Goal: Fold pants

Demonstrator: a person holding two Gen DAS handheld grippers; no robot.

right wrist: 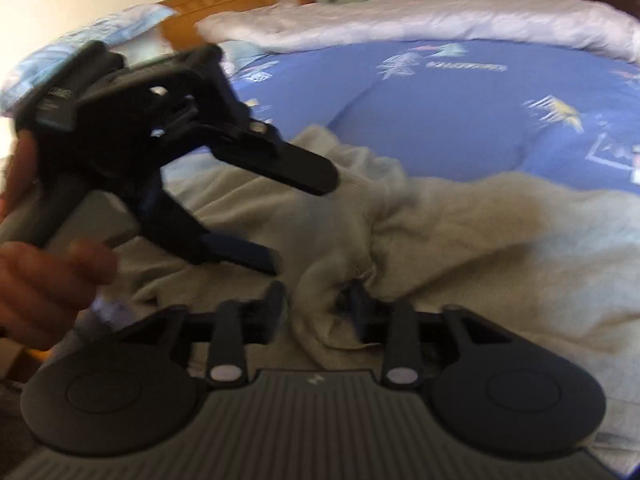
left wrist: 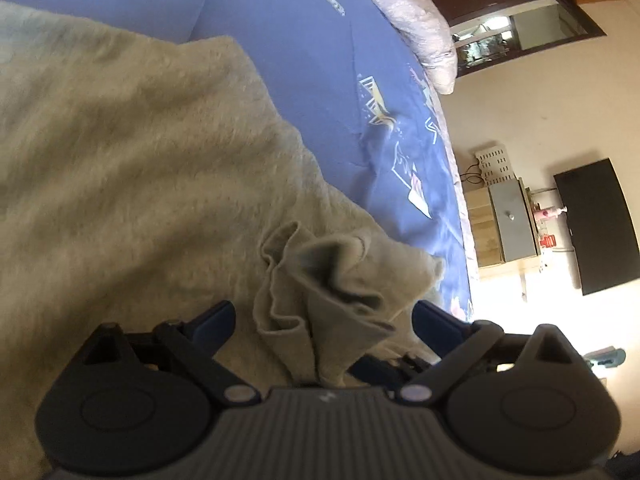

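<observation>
Pants [left wrist: 132, 168]: pale grey-beige, fuzzy, spread over the blue bed [left wrist: 304, 60] and reaching its edge; one bunched, creased fold.
Left gripper [left wrist: 323, 316]: jaws wide apart, the bunched fold between them, not pinched.
Right gripper [right wrist: 316, 300]: jaws partly closed around a gathered ridge of the pants; contact blurred.

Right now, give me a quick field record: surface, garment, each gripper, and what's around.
surface: bed with blue patterned sheet
garment: grey-beige pants spread on the sheet, a bunched part near the bed's edge
left gripper: open wide, bunched fabric between the fingers, pads not pressing it
right gripper: part open, a fold of cloth between the fingers, grip unclear in the blur
background: white quilt along the far side, headboard
</observation>
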